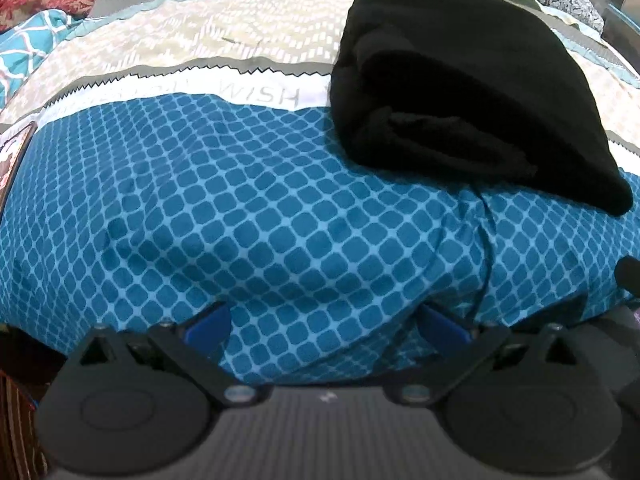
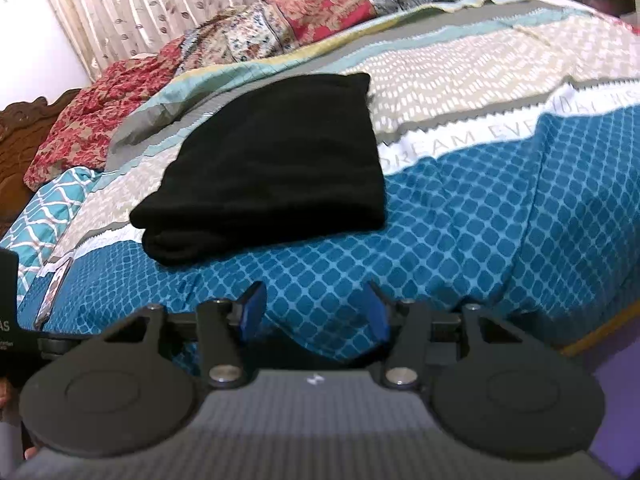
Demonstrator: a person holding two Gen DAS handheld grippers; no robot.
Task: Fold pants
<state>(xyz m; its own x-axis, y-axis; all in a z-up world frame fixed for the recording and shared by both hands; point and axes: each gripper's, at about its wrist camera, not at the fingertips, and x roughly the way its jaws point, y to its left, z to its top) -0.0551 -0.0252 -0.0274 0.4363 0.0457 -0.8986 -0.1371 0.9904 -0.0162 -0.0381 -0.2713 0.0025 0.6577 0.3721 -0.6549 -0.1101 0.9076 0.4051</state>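
The black pants (image 1: pixel 460 92) lie folded in a compact stack on the bed, at the upper right of the left wrist view and at centre left of the right wrist view (image 2: pixel 276 164). My left gripper (image 1: pixel 322 320) is open and empty, low over the blue patterned bedcover (image 1: pixel 240 220), well short of the pants. My right gripper (image 2: pixel 314 306) is open and empty, over the bedcover (image 2: pixel 460 208) near the bed's front edge, a little short of the pants. Neither gripper touches the pants.
Floral and red patterned cloths (image 2: pixel 312 12) are piled along the far side of the bed under a curtain (image 2: pixel 140 4). A carved wooden headboard (image 2: pixel 24 120) stands at the left. The left gripper's body (image 2: pixel 8 304) shows at the left edge of the right wrist view.
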